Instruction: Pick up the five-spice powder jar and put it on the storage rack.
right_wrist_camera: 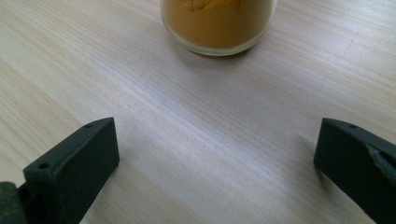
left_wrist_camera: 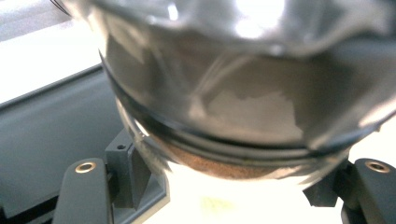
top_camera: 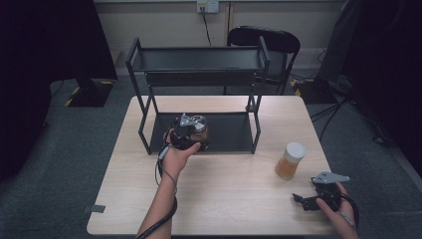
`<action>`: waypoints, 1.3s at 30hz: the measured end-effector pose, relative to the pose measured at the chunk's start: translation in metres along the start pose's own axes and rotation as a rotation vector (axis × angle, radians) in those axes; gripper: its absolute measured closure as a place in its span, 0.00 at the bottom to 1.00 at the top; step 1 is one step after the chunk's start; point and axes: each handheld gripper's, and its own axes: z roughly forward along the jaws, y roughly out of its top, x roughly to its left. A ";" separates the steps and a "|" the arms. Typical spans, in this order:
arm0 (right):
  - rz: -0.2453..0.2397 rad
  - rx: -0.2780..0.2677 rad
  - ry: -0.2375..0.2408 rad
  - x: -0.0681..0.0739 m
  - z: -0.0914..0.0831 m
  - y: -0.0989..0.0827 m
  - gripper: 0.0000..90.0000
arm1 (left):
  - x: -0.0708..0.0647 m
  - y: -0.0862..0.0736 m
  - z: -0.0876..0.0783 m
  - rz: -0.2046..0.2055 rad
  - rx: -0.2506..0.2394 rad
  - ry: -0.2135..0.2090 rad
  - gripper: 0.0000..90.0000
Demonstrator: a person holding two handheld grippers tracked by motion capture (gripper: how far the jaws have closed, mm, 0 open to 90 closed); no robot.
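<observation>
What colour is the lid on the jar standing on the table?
White, on the jar of yellow-orange powder; clearest in the high view.

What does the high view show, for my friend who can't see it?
A person's left gripper holds a jar of brown powder at the front edge of a black two-level rack on a pale wooden table. The right gripper rests open near the table's right corner, just short of a white-lidded jar of yellow powder.
</observation>
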 end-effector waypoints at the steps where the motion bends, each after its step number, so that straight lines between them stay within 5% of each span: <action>1: 0.000 0.000 0.000 0.000 0.000 0.000 0.00 | 0.001 0.002 -0.001 -0.003 -0.001 0.000 0.34; 7: 0.000 0.000 0.000 0.000 0.000 0.000 0.00 | 0.008 0.013 -0.005 -0.035 -0.018 -0.008 0.34; 39: 0.001 -0.001 -0.001 0.000 0.000 0.000 0.00 | 0.009 0.086 -0.051 -0.001 -0.026 0.061 0.34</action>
